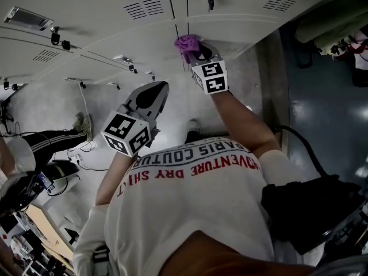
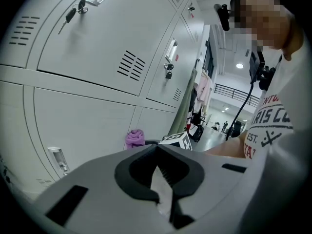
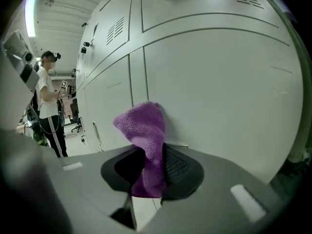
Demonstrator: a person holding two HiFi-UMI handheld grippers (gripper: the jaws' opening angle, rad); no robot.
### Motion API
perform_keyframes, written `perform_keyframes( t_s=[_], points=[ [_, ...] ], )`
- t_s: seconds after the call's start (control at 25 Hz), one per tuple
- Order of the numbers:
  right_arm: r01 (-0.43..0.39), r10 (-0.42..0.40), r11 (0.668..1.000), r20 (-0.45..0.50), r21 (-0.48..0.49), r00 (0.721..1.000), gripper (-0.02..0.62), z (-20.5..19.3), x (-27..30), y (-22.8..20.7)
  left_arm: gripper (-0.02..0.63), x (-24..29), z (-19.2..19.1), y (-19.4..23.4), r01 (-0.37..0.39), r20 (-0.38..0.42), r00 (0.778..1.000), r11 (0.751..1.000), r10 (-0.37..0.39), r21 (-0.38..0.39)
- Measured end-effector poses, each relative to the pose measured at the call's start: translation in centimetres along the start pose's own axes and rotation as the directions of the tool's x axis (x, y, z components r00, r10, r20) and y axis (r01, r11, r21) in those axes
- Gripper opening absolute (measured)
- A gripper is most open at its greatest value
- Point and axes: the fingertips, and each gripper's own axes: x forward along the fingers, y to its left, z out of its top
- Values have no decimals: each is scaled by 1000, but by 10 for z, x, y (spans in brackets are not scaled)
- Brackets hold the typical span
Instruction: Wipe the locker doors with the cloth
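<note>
— Well, what takes up most of the head view?
— The grey locker doors (image 1: 115,22), and below them the person's white printed shirt (image 1: 195,200). Only that view has both grippers together: the right gripper (image 1: 196,50) up at the doors, the left gripper (image 1: 154,92) lower and well apart from them.
— And the gripper views?
— The left gripper view looks along the row to a lit hall (image 2: 229,116). The right gripper view looks the other way, to another person (image 3: 48,106) standing beside the lockers.
— How do the jaws stand?
— The left gripper (image 2: 157,152) has its jaws pressed together with nothing between them. The right gripper (image 3: 153,165) has its jaws clenched on the purple cloth (image 3: 145,130), nearly closed round its lower part.
— Where is the cloth?
— Its bunched top sticks out past the jaws and lies against a door, just right of a vertical seam.
</note>
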Motion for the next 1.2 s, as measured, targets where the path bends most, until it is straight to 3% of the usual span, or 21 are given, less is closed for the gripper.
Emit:
perform_keyframes(
  t_s=[0.64, 1.0, 1.2],
  points=[
    [39, -38, 999, 30, -13, 999, 86, 1, -19, -27, 0, 21, 1, -10, 43, -14, 999, 999, -42, 13],
    [165, -166, 986, 37, 21, 985, 86, -7, -48, -93, 0, 29, 0, -19, 60, -31, 998, 998, -59, 18],
    [286, -289, 955, 33, 78, 957, 86, -17, -75, -147, 0, 30, -1, -22, 67, -42, 997, 997, -66, 30]
  ],
)
